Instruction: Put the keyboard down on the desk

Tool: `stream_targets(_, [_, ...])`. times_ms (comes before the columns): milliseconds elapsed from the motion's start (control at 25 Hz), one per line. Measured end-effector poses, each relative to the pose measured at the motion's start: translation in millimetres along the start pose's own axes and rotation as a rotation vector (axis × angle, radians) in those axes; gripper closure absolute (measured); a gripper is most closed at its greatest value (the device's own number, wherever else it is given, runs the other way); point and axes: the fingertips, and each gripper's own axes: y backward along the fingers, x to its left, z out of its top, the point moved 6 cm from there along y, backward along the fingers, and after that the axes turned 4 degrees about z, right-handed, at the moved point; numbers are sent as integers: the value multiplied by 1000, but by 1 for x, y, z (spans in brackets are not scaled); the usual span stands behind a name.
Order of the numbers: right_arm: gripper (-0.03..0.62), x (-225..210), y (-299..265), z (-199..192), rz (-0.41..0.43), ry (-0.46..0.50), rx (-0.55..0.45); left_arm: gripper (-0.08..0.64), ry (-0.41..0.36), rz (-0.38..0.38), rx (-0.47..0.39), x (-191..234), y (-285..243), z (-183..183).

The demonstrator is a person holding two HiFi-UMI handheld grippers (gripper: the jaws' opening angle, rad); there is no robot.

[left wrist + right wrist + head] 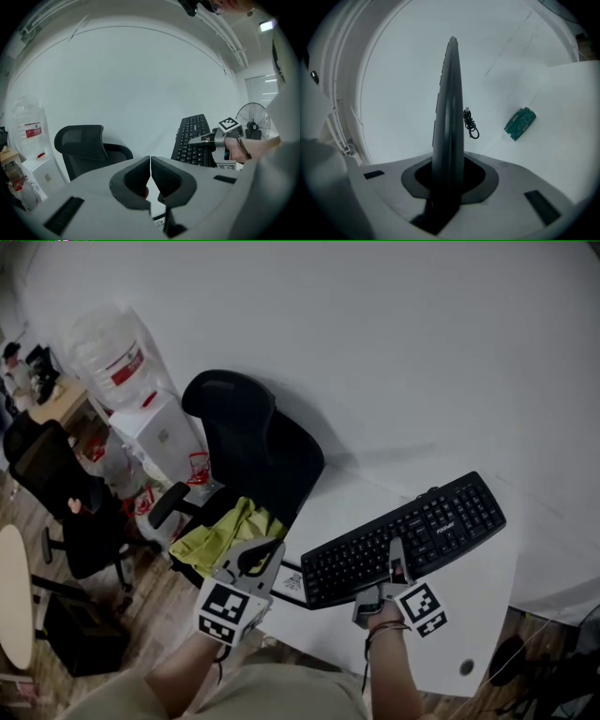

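While the right gripper [396, 559] pinches the near edge of the black keyboard [422, 521] in its jaws, the keyboard is tilted over the white bench [469, 624]. The left gripper [150, 171] holds nothing, its jaws pressed together, near a black chair [253, 442].
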Motion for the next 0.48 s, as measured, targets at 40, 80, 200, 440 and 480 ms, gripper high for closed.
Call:
stream_targets(40, [489, -7, -7, -6, -22, -26, -1, 534, 3, -5, 11, 4, -5, -4])
stream_targets(80, [489, -13, -15, -11, -43, -51, -3, 534, 6, -8, 21, 9, -10, -8])
stream_targets(200, [489, -33, -37, -26, -95, -116, -11, 534, 22, -15, 55, 25, -29, -24])
stream_targets(440, [489, -69, -71, -56, -176, -178, -8, 534, 74, -51, 138, 43, -68, -70])
stream_targets(480, [489, -74, -76, -61, -186, -185, -7, 534, 79, -58, 150, 45, -74, -77])
